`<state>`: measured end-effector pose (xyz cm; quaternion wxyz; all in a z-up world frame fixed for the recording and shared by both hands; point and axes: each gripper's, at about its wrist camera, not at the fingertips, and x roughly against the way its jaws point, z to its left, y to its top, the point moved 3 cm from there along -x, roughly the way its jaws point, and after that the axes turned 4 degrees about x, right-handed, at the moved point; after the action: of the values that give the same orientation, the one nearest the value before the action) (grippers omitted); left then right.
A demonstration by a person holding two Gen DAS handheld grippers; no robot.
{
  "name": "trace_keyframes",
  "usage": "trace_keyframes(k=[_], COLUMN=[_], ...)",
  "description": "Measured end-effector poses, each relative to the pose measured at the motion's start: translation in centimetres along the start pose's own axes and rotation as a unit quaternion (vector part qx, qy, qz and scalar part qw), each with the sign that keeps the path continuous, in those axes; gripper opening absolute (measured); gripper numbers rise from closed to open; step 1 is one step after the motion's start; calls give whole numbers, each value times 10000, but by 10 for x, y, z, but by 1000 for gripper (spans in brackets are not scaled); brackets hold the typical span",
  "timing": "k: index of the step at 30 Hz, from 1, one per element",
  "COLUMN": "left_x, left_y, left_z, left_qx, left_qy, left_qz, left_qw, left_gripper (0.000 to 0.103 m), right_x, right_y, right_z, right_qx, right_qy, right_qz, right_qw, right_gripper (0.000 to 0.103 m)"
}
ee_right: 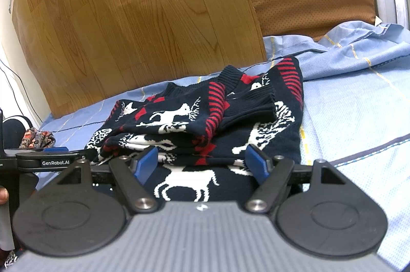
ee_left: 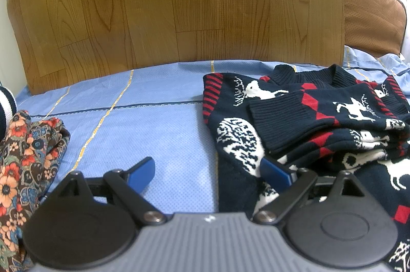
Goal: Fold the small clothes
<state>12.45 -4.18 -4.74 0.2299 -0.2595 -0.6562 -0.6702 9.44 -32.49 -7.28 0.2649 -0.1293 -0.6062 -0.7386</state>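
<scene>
A navy reindeer-patterned sweater (ee_right: 205, 123) is seen lying partly folded on the blue bedsheet (ee_left: 143, 118), near the wooden board (ee_left: 166, 3) at its far edge. Both the left gripper (ee_left: 208, 173) and right gripper (ee_right: 202, 163) are held spread wide, nothing clamped. A floral garment (ee_left: 23, 159) lies at the sheet's left edge.

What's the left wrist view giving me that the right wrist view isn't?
Left wrist only: the floral cloth up close, and the left tongs, open with one pad over the sweater's edge. Right wrist only: the right tongs, open over the sweater's near hem, and the rumpled sheet at the far right. Both: the sweater with a sleeve folded across it, blue sheet, wood board, brown cushion.
</scene>
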Motion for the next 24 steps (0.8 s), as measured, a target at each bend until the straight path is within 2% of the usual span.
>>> trace_keyframes(k=[24], left_x=[3], left_y=[0], left_z=[1], left_qx=[-44], left_qy=[87], left_qz=[-27], left_qw=[9999], left_gripper=[94], right_x=[2], right_y=[1], right_z=[-2], right_qx=[-33], right_qy=[45], right_qz=[-23], right_qw=[10000], right_gripper=[77])
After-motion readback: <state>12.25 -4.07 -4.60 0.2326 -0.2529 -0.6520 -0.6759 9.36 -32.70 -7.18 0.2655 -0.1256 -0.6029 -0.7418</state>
